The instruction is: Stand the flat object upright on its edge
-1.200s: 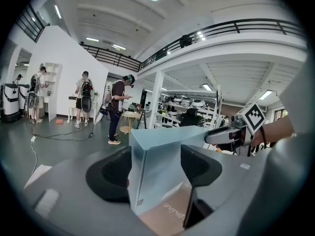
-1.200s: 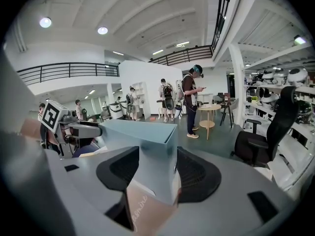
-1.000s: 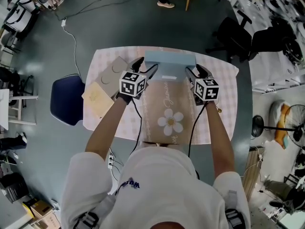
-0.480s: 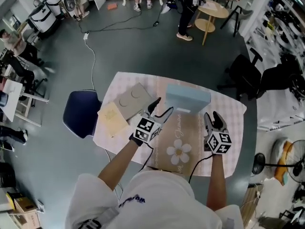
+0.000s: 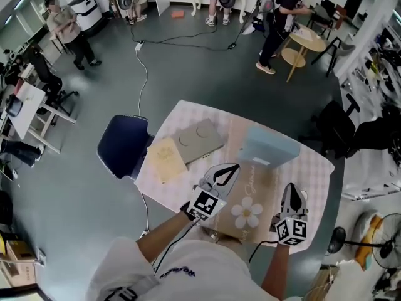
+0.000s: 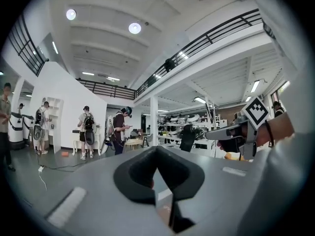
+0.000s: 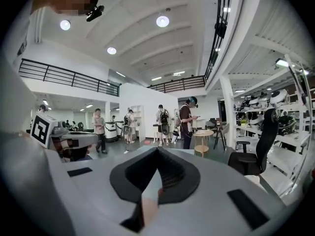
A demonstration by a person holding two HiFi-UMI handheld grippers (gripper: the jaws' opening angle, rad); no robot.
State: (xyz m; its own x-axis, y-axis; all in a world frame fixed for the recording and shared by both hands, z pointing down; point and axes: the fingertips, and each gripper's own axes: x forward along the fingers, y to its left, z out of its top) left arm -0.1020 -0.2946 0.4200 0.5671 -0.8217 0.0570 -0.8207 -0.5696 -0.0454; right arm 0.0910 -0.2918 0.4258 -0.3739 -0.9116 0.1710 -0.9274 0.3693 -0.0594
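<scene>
Head view: light blue flat object [image 5: 269, 146] seemingly up on edge near the tabletop's [image 5: 316, 174] far edge, apart from left gripper [image 5: 232, 168] and right gripper [image 5: 292, 189]. Left gripper view: jaws closed together, empty. Right gripper view: jaws likewise closed, gripping nothing.

**Worktop and surroundings: positions**

- Worktop [image 5: 316, 168]: carries the four items below.
- Runner [image 5: 260, 190]: laid down the middle, from far edge to near edge.
- Box [image 5: 269, 148]: on the runner's far end.
- Far board [image 5: 199, 140]: left of the runner.
- Near board [image 5: 166, 160]: just beside the far board, further left and nearer the person.
- Chair [image 5: 122, 146]: on the floor, off the worktop's left edge.
- Left tongs [image 5: 230, 169]: over the runner's left margin, nearer than the box.
- Right tongs [image 5: 292, 190]: by the runner's right margin.
- Round side table [image 5: 304, 47]: on the floor, well beyond the far edge.
</scene>
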